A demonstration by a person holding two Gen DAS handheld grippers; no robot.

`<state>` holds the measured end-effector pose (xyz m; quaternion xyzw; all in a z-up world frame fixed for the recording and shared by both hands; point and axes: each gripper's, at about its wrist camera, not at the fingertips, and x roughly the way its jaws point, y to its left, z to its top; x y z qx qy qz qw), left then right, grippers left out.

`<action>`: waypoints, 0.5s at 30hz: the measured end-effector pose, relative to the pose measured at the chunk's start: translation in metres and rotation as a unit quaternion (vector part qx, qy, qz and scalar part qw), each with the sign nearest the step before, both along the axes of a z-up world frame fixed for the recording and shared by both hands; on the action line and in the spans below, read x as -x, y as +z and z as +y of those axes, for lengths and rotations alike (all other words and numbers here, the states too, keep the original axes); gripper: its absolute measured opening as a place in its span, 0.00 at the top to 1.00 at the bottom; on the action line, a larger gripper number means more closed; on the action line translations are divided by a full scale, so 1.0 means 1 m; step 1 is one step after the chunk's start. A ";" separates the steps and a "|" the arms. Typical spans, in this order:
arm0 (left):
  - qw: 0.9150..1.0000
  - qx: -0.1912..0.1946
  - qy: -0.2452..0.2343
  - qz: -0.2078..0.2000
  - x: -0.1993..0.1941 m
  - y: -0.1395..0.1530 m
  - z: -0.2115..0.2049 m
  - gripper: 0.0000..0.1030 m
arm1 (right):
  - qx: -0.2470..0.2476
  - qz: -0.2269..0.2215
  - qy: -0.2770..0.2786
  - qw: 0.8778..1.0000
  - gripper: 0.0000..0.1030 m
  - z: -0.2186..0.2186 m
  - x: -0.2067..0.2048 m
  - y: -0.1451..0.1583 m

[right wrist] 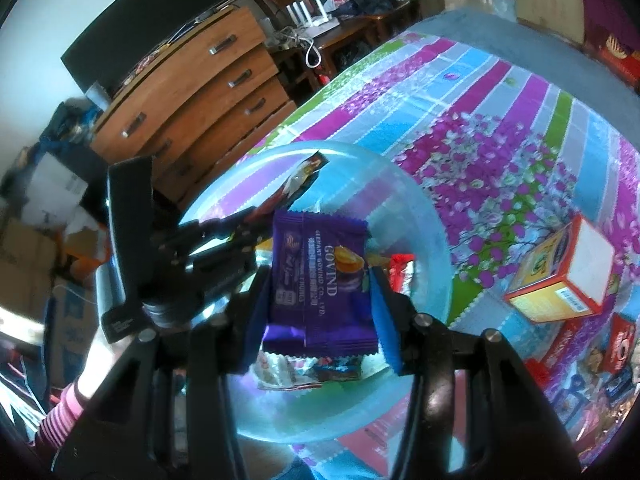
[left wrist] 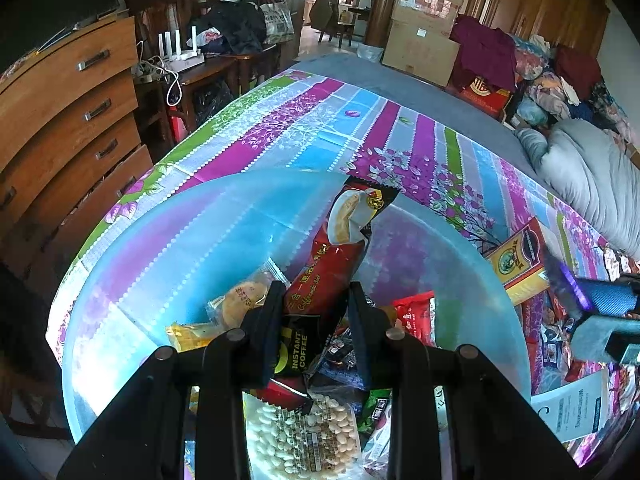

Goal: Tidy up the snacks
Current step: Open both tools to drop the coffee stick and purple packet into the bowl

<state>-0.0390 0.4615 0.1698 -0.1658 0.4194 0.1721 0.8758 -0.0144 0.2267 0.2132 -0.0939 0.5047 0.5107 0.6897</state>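
the step in hand looks like dropping loose snacks into the big translucent blue basin [left wrist: 172, 240] that sits on a bed covered by a striped floral cloth [left wrist: 320, 120], not a worktop.

inside the basin lie several packets already: a bag of pale peanuts [left wrist: 304, 436], a round pastry in clear wrap [left wrist: 244, 296], a red-and-white wrapper [right wrist: 403, 272]. outside it, on the cloth to the right, a yellow and red box [right wrist: 560, 280] and more red packs wait their turn, so the job seems part done.

the left tongs [left wrist: 316, 332] pinch a long red instant coffee stick [left wrist: 332, 264] near its black end, the stick standing up over the basin. the right tongs [right wrist: 316, 300] hold a purple govind packet [right wrist: 320, 280] above the basin's middle; the left pad touches its edge, while at the right pad i cannot tell whether it still presses.

next, each packet likely needs only a release over the basin. the two tools hover close together over the same spot, so one could knock the other; the tall coffee stick might tip over the rim. a chest of drawers [right wrist: 192, 92] stands well apart, no obstacle.
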 end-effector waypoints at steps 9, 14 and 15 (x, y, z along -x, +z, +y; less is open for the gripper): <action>1.000 -0.005 0.005 0.020 -0.004 -0.008 0.000 0.54 | -0.009 0.017 -0.014 1.000 0.42 -0.005 0.000 -0.003; 0.999 0.025 -0.007 0.040 -0.008 -0.019 0.003 0.28 | -0.017 0.018 -0.016 1.000 0.42 -0.009 0.000 -0.001; 0.999 0.026 -0.009 0.047 -0.008 -0.021 0.002 0.28 | -0.019 0.018 -0.017 0.999 0.42 -0.010 0.000 0.000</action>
